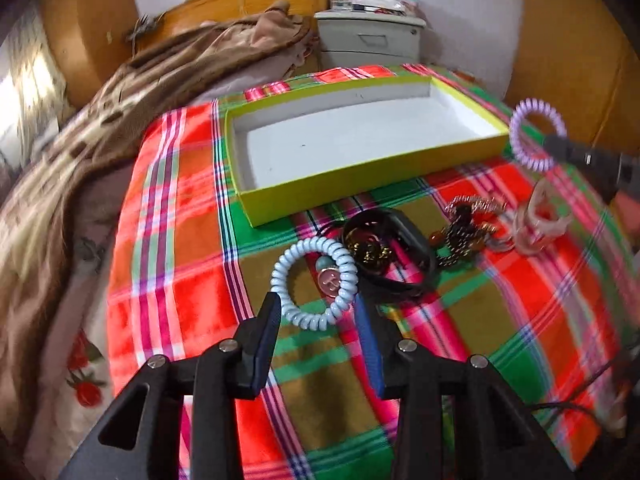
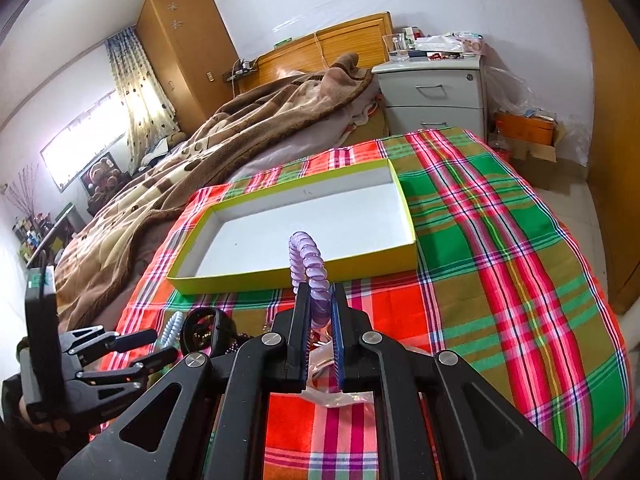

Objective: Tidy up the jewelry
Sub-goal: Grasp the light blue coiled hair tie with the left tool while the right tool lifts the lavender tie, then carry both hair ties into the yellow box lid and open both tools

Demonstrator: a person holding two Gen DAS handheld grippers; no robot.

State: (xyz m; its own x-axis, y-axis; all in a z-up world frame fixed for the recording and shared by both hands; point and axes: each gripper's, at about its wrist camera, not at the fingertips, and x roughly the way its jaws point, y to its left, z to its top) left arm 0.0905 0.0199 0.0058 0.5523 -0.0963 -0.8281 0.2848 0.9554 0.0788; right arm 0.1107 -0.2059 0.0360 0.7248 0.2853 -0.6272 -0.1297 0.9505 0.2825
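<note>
A light-blue spiral hair tie (image 1: 316,280) lies on the plaid cloth (image 1: 180,240), with a pink round charm (image 1: 330,280) inside its ring. My left gripper (image 1: 316,304) is open, its fingertips at either side of the tie's near edge. Behind the tie sits a heap of jewelry: a black band (image 1: 404,232), gold beads (image 1: 368,250) and a dark beaded piece (image 1: 460,236). My right gripper (image 2: 320,292) is shut on a purple spiral hair tie (image 2: 306,252) and holds it up in front of the yellow-green box (image 2: 300,276), whose white inside is bare. The left wrist view shows this purple spiral hair tie (image 1: 524,136) at the right.
The box (image 1: 360,178) lies across the cloth's far half. A brown blanket (image 2: 200,148) covers the bed on the left. A grey nightstand (image 2: 432,96) stands behind. A clear plastic piece (image 1: 540,220) lies right of the heap. The left gripper (image 2: 160,346) shows at the lower left.
</note>
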